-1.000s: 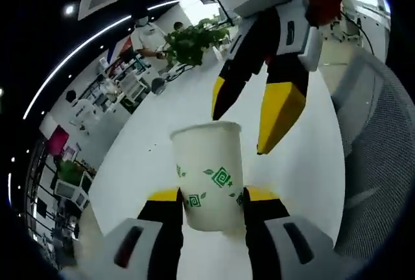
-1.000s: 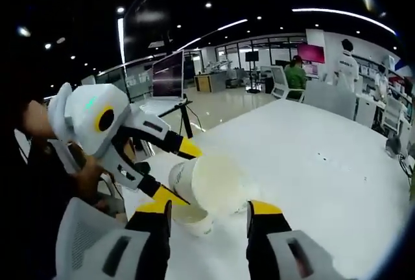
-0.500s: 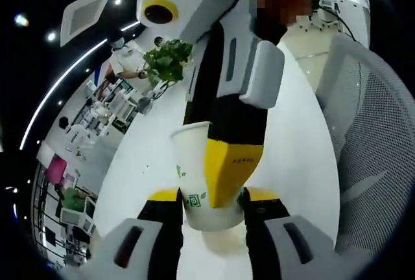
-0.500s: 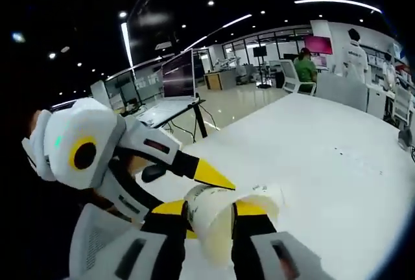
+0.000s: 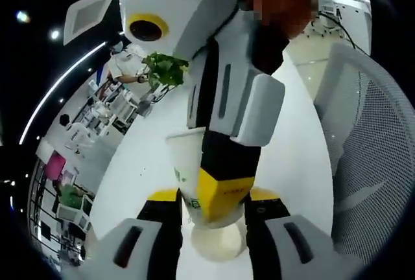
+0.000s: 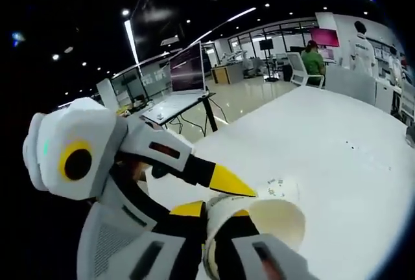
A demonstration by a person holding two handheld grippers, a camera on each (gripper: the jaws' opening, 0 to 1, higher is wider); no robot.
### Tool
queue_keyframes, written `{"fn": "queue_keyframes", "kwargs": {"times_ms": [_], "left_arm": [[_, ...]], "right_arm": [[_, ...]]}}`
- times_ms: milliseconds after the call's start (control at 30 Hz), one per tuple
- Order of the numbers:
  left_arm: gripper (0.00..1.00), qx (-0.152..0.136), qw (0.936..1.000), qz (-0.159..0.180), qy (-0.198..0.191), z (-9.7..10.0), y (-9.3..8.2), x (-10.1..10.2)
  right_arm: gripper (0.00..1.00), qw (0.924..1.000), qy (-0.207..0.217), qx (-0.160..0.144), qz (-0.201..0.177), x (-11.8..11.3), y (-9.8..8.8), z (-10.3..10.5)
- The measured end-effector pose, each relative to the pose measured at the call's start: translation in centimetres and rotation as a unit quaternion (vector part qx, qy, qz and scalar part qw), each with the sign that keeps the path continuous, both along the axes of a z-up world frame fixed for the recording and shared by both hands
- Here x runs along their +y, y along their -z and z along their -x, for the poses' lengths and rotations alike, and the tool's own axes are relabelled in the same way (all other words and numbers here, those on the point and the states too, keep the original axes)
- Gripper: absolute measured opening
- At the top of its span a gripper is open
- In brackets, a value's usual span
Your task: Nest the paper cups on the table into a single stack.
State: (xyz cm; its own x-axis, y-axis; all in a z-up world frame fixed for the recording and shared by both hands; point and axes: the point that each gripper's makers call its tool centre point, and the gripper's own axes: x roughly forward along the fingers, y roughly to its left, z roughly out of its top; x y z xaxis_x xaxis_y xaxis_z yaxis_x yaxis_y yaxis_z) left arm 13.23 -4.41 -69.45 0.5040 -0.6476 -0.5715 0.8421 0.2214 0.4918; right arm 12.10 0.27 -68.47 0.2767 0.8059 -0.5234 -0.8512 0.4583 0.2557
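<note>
A white paper cup [image 5: 183,163] with green leaf prints stands upright between the black and yellow jaws of my left gripper [image 5: 213,203], which is shut on its sides. My right gripper [image 5: 217,192] comes down from above. One of its yellow jaws lies against the cup's outer wall, and the other is hidden inside the cup. In the right gripper view, my right gripper [image 6: 217,225] has its jaws close together, pinching the wall of the cup [image 6: 279,215] at its open mouth. My left gripper [image 6: 211,192] reaches in from the left with yellow tips on either side of the cup.
A long white table [image 6: 337,137] stretches away below the cup. A grey mesh chair [image 5: 369,163] stands beside the table [image 5: 142,157], and a green plant [image 5: 165,69] sits at its far end. A screen on a stand [image 6: 188,76] and seated people are in the background.
My right gripper came down from above the cup with jaws open, slid one jaw inside it and shut on the wall. My left gripper has kept its hold on the cup.
</note>
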Motion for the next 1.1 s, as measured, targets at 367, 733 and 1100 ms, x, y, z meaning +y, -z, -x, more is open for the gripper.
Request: {"fn": "queue_keyframes", "kwargs": {"times_ms": [367, 733, 1100], "left_arm": [[0.42, 0.053, 0.9922, 0.063, -0.094, 0.0, 0.4, 3.2], [0.51, 0.115, 0.9632, 0.138, -0.200, 0.7, 1.4, 7.2], [0.55, 0.143, 0.9432, 0.162, -0.253, 1.6, 2.7, 9.8]], "right_arm": [[0.00, 0.9990, -0.018, -0.025, 0.032, 0.3, 0.6, -0.5], [0.00, 0.9957, -0.052, -0.037, 0.067, 1.8, 1.5, -1.3], [0.00, 0.9903, -0.085, -0.046, 0.100, 2.8, 2.6, -1.1]]}}
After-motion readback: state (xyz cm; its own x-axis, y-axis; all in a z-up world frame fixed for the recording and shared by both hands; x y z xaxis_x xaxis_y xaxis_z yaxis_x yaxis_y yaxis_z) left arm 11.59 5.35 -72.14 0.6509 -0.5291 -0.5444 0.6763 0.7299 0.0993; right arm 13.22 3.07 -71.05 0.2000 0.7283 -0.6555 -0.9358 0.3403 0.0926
